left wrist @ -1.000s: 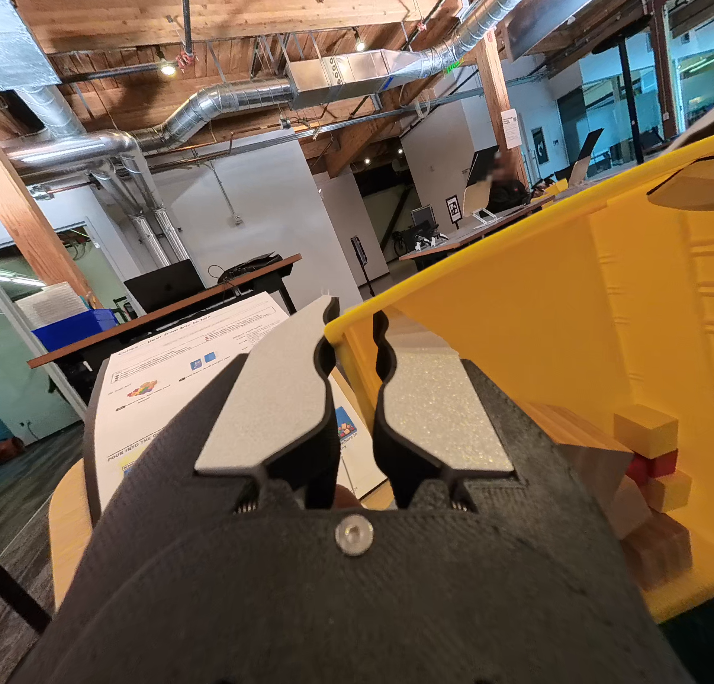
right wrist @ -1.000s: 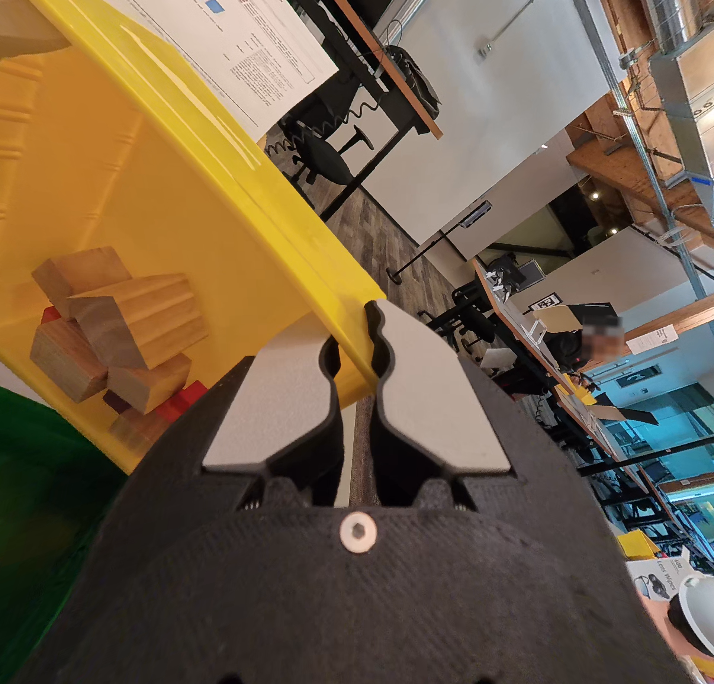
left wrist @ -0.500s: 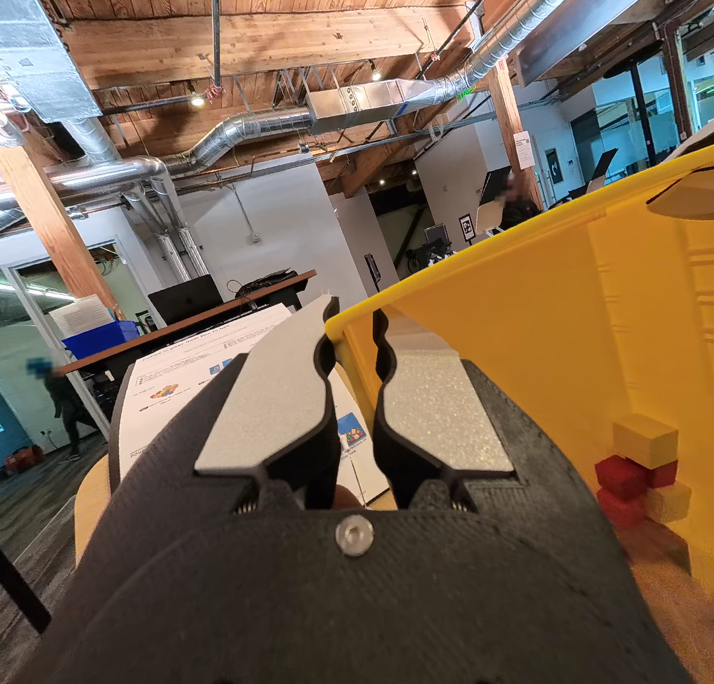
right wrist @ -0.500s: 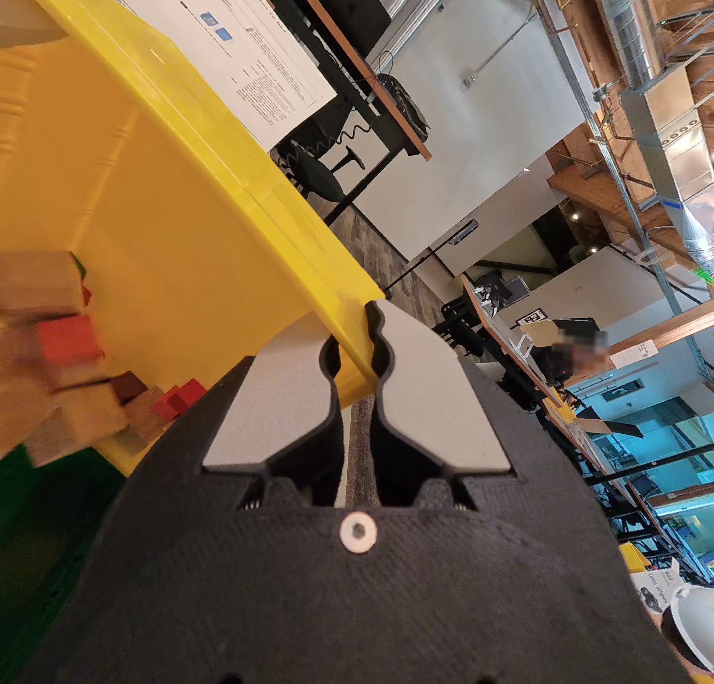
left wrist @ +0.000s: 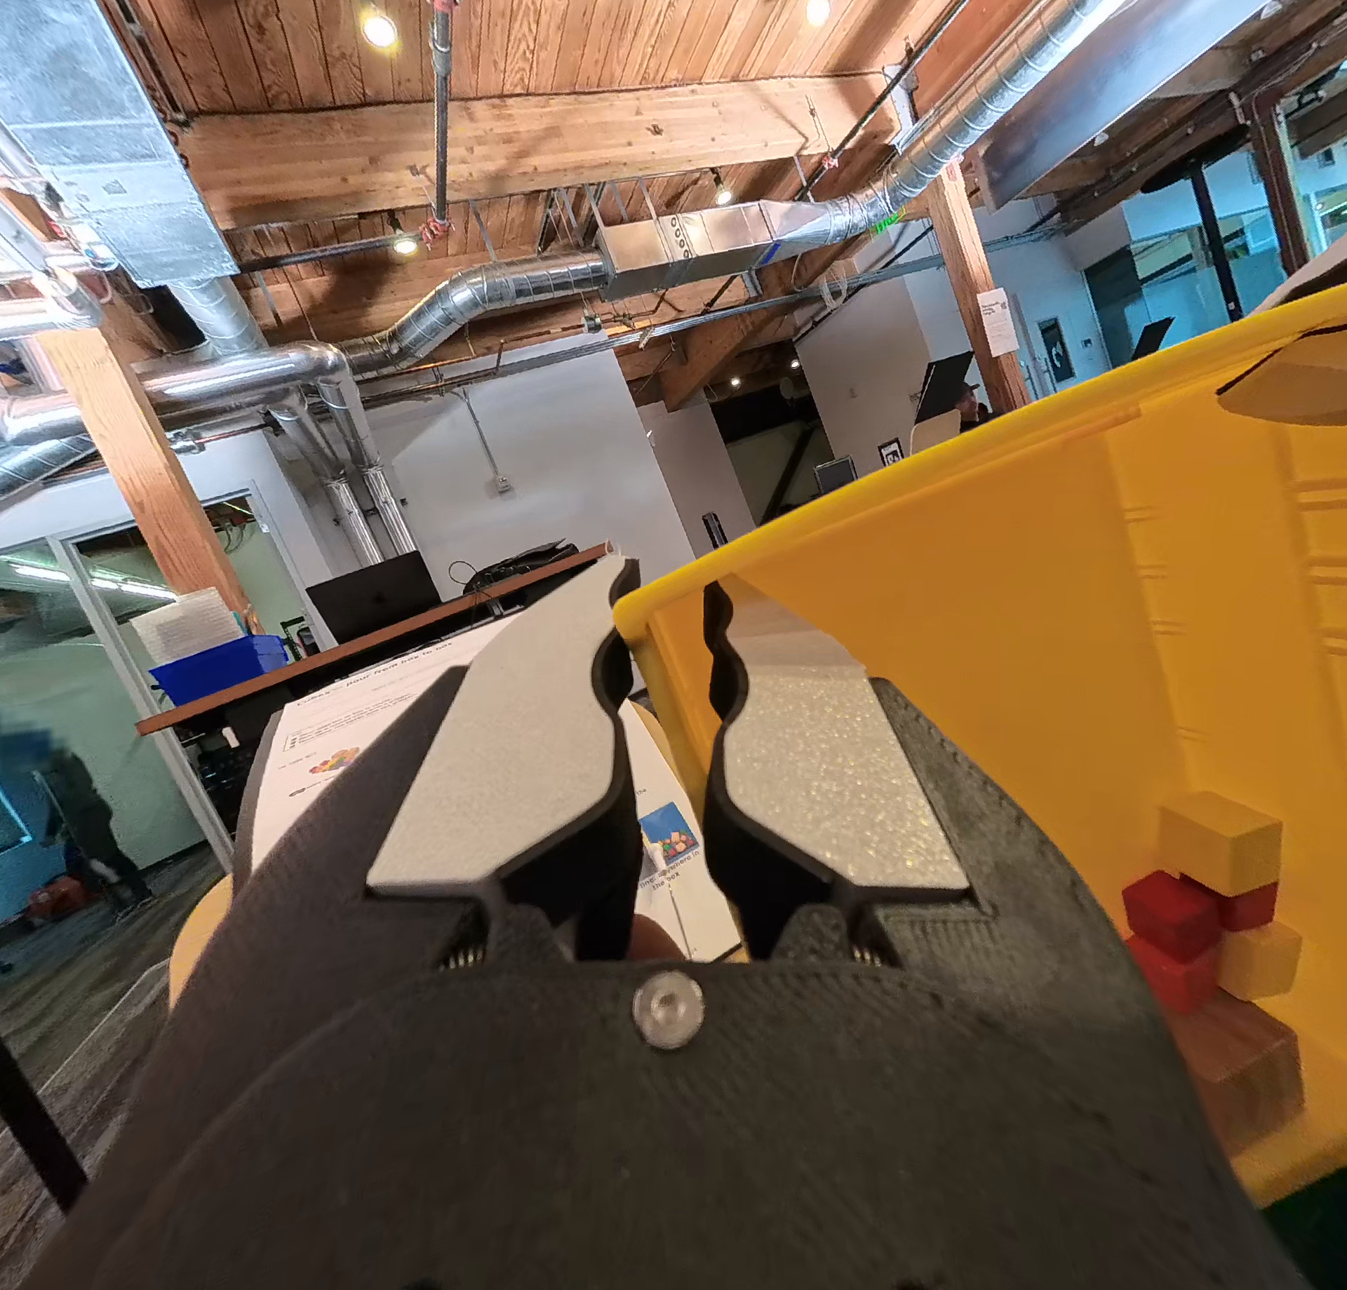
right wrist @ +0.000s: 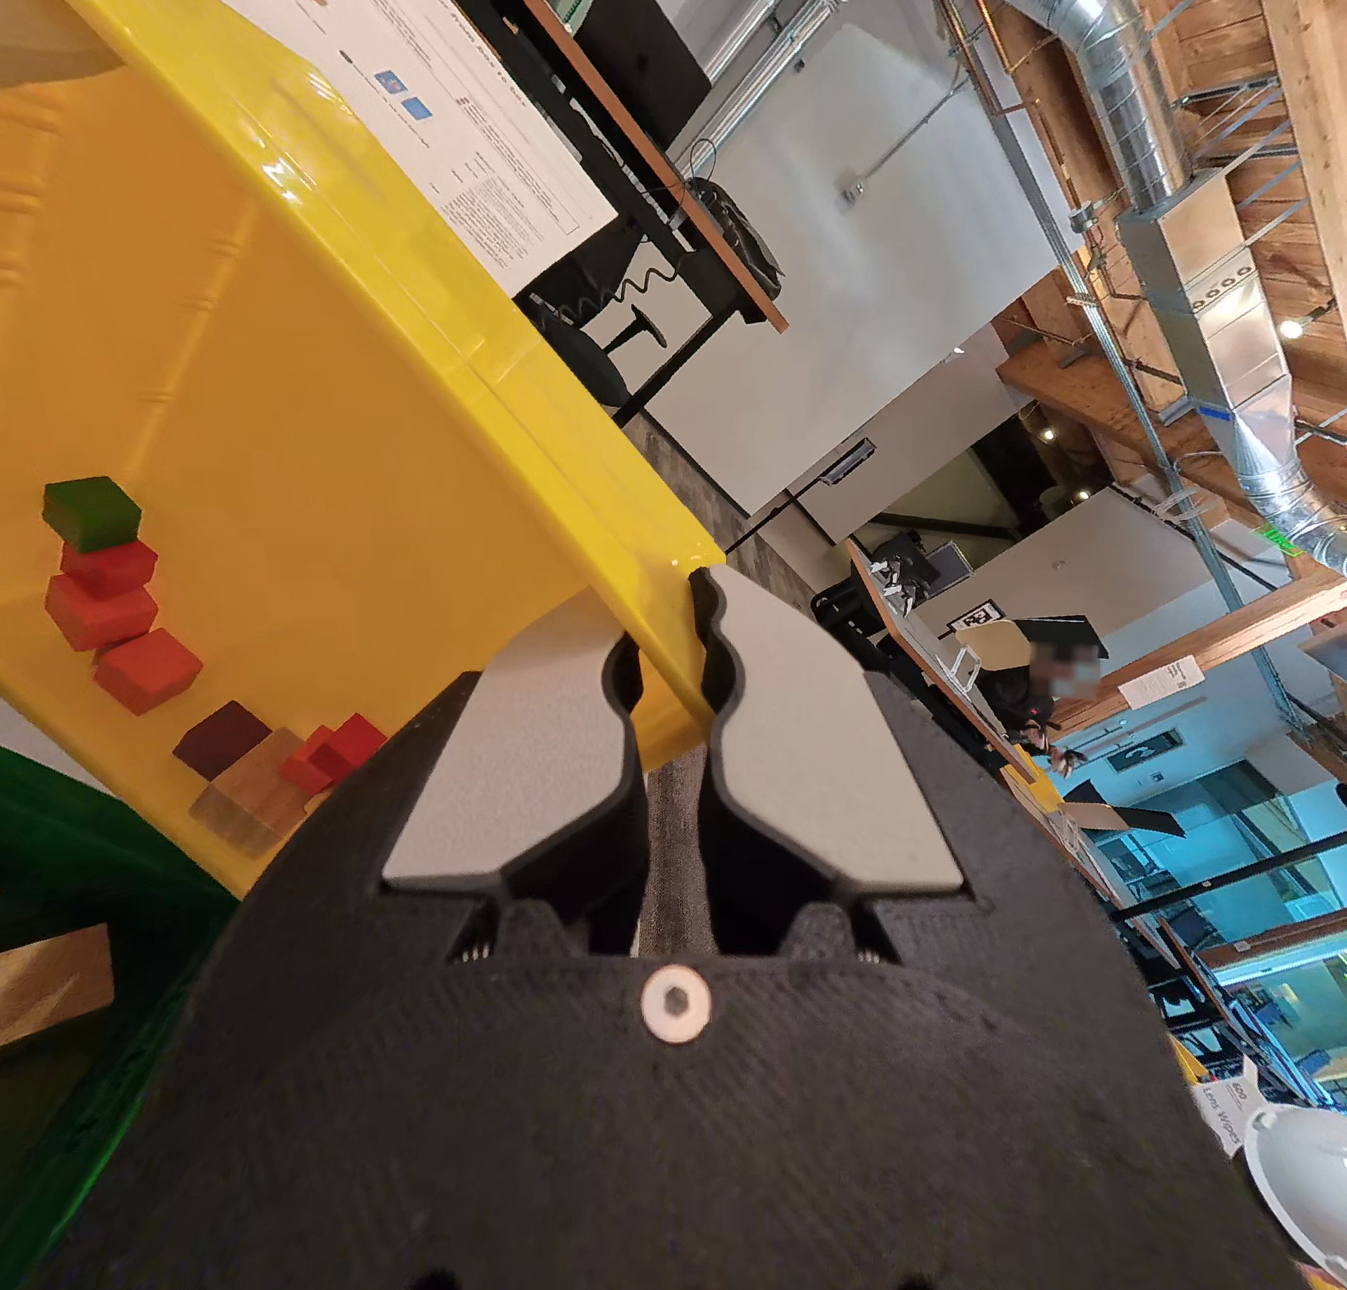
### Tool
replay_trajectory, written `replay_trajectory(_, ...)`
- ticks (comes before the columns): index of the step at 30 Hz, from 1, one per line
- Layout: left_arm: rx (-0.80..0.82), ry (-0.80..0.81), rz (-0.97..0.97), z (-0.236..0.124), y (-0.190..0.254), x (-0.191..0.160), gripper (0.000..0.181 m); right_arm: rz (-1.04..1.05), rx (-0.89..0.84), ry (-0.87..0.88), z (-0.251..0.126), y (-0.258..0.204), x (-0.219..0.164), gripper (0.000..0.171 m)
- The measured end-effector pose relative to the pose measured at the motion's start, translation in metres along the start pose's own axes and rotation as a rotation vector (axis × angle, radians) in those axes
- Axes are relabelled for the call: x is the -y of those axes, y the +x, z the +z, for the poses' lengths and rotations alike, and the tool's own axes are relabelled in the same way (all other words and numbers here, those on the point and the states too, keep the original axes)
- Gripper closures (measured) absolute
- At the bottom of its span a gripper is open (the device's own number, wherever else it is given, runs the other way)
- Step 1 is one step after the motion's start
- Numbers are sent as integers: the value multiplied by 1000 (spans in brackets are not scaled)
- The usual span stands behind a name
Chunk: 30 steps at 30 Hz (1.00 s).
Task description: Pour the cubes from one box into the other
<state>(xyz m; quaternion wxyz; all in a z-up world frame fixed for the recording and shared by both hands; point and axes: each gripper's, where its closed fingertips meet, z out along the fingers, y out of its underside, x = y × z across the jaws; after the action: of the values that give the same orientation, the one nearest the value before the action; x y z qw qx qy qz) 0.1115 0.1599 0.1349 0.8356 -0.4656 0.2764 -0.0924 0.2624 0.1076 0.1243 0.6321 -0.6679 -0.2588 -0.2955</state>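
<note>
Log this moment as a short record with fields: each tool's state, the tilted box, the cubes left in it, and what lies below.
left tool: shut on the yellow plastic box's rim
right tool: shut on the same box's opposite rim
yellow plastic box: tilted, open side toward the green box
cubes left: small painted wooden cubes, red, green, yellow and plain, gathered along the low edge
green plastic box: below the yellow one, a plain wooden block inside
pour: unfinished

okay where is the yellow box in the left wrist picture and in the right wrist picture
Left wrist view: the yellow box fills the right side, its rim pinched by the left gripper.
Right wrist view: it fills the upper left, rim pinched by the right gripper.
Shared landmark: the white printed sheet behind the box.
</note>
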Motion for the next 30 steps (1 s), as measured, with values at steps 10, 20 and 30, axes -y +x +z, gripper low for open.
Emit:
replay_trajectory(10, 17, 47, 8, -10, -2, 16, 164, -9, -35, 40, -15, 3, 9, 164)
replay_trajectory(20, 17, 47, 4, -14, 1, 13, 164, -12, -43, 39, -17, 0, 7, 164)
replay_trajectory(30, 37, 108, 34, -26, -3, 26, 164, -26, -71, 108, -34, 1, 20, 164)
